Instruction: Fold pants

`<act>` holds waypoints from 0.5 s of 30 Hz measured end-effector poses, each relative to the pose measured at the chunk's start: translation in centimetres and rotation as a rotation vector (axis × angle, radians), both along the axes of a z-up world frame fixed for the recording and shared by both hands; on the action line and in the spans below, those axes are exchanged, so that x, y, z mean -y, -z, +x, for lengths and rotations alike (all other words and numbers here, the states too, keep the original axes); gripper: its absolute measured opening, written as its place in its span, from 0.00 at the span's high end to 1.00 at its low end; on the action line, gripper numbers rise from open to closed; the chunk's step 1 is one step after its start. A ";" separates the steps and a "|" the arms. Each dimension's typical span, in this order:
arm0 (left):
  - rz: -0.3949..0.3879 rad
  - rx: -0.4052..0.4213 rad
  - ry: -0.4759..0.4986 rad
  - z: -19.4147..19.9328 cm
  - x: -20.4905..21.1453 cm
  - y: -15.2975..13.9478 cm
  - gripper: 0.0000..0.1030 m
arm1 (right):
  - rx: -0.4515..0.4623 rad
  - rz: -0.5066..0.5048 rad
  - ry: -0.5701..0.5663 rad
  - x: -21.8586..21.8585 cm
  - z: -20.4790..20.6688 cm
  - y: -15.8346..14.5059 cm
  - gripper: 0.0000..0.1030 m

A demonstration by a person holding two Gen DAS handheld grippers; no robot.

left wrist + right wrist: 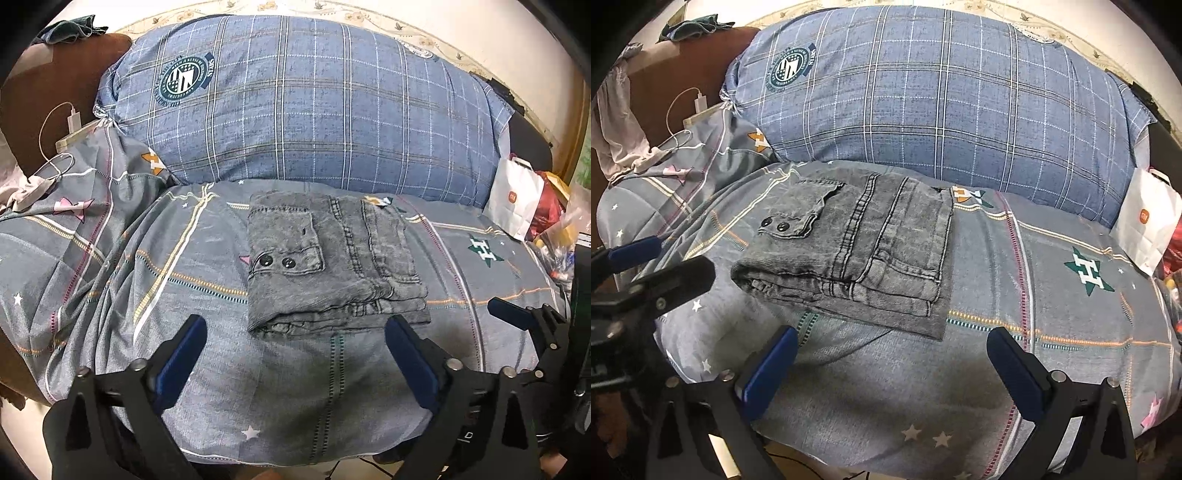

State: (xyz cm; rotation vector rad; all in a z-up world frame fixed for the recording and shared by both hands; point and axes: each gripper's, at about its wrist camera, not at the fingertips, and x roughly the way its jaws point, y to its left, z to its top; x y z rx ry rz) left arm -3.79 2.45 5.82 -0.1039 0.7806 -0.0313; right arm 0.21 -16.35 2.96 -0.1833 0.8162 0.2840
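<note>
The grey denim pants [325, 262] lie folded into a compact rectangle on the patterned grey bedsheet [258, 387], pocket with two black snaps facing up. They also show in the right wrist view [860, 254]. My left gripper [295, 332] is open and empty, just in front of the folded pants' near edge. My right gripper [892, 345] is open and empty, near the front right corner of the pants. The right gripper's finger tip also shows at the right of the left wrist view [517, 314].
A large blue plaid pillow [306, 107] lies behind the pants. A white paper bag [517, 199] and plastic bags sit at the right. A white charger and cable [70, 125] lie at the left by a brown headboard [48, 96].
</note>
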 end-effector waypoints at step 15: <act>-0.026 -0.021 0.018 1.9 -0.3 0.1 0.01 | -0.035 -0.027 0.034 0.4 0.8 0.8 0.00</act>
